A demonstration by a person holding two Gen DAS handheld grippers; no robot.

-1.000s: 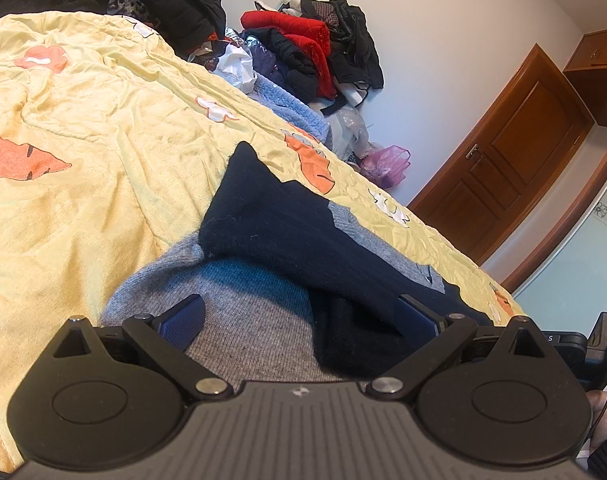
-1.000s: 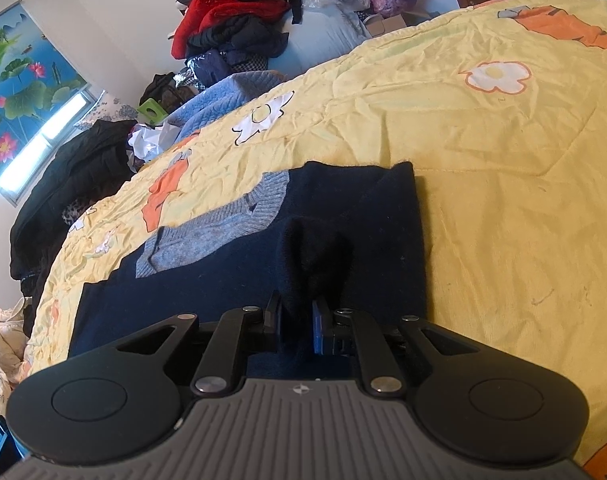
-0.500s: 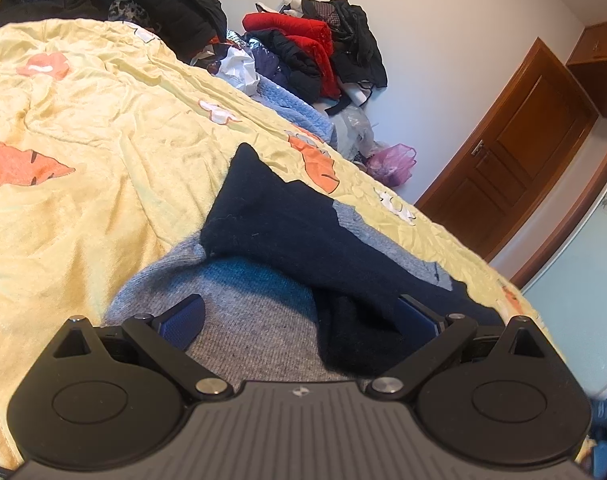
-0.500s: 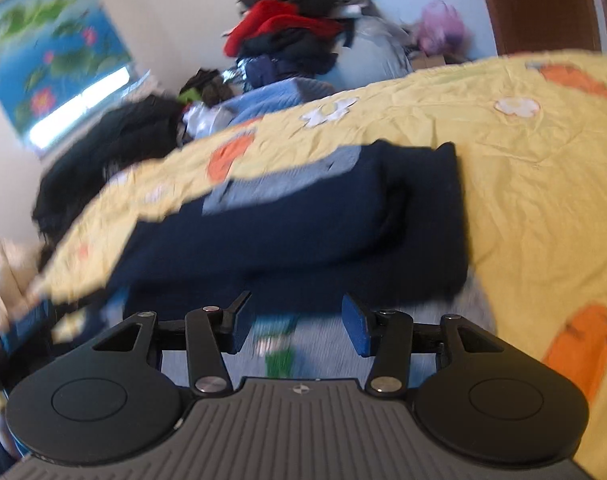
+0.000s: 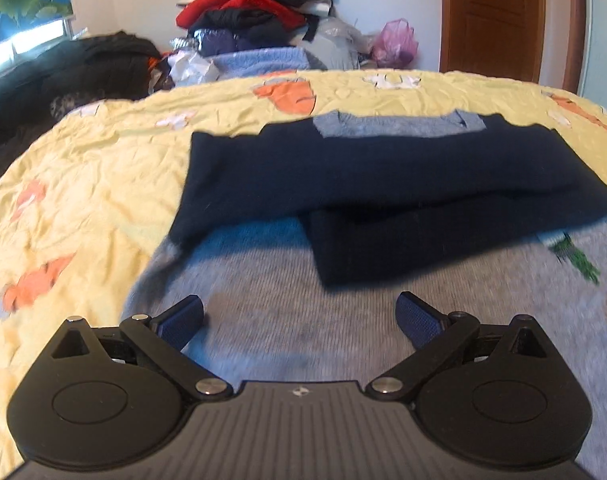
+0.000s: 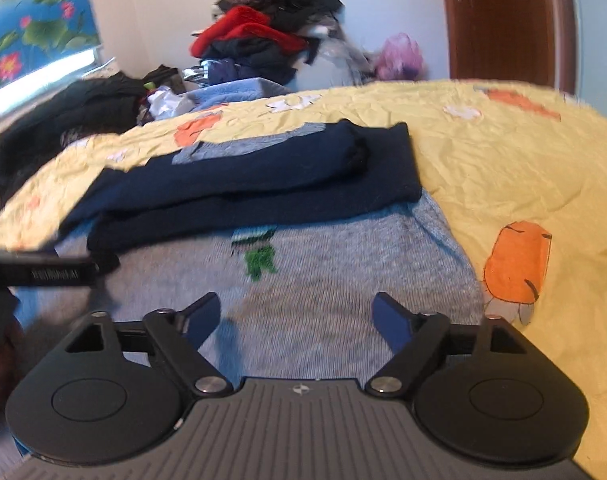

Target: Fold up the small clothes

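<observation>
A small sweater lies on the yellow bedspread. Its grey body is near me and its navy sleeves are folded across the upper part, with a grey collar patch beyond. My left gripper is open and empty over the grey hem on the left. In the right wrist view the grey body carries a small green motif, below the navy sleeves. My right gripper is open and empty over the hem on the right. The left gripper's edge shows at the left.
A heap of red, black and blue clothes stands against the far wall. Dark coats lie at the bed's far left. A pink bag sits by the wooden door. Bare bedspread stretches right of the sweater.
My right gripper let go of the navy sleeve, opened and drew back to the grey hem. My left gripper swung round and now faces the sweater squarely from the hem side.
</observation>
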